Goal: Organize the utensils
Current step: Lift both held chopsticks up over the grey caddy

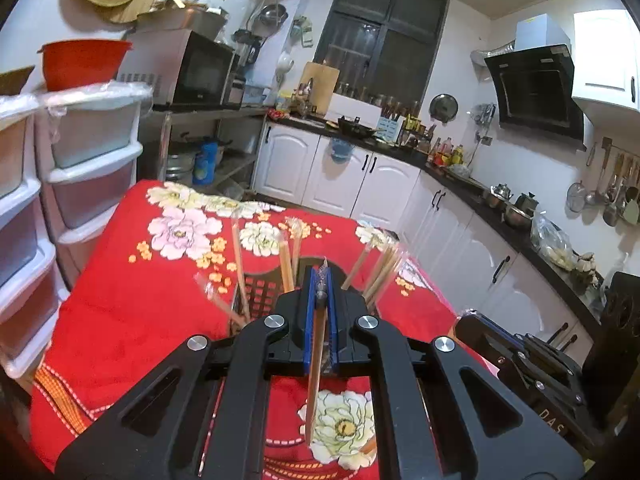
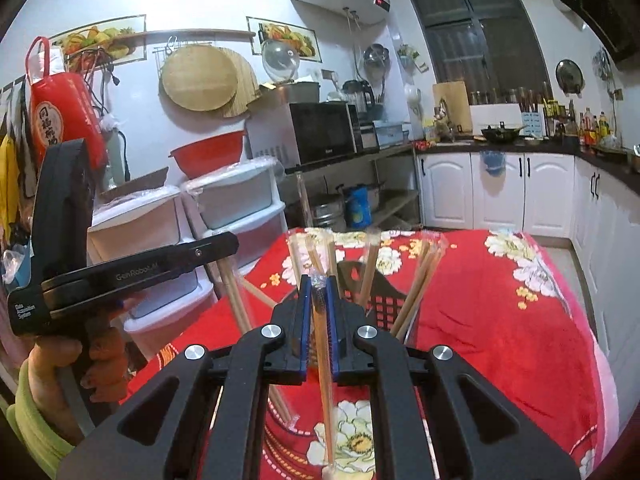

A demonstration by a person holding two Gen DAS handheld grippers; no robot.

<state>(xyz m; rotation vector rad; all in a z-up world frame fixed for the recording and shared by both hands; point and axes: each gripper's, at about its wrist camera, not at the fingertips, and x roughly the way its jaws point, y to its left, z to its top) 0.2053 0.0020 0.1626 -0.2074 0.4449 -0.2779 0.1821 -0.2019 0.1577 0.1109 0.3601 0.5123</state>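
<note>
My left gripper (image 1: 320,277) is shut on a pair of plastic-wrapped wooden chopsticks (image 1: 315,372) that hangs down over the red floral tablecloth (image 1: 132,312). Behind its jaws a black lattice utensil basket (image 1: 262,292) holds several more wrapped chopsticks, fanned outward. In the right wrist view my right gripper (image 2: 319,282) is shut on another wrapped pair (image 2: 325,380), also hanging down, in front of the same basket (image 2: 378,298). To the left there, a hand (image 2: 56,364) holds the left gripper, and its chopsticks (image 2: 236,300) slant down beneath it.
White plastic drawer units (image 1: 92,168) stand against the table's left side, with a red basin (image 1: 82,62) on top. A microwave (image 1: 200,70) sits on a shelf behind. White cabinets under a cluttered dark counter (image 1: 472,184) run along the far and right walls.
</note>
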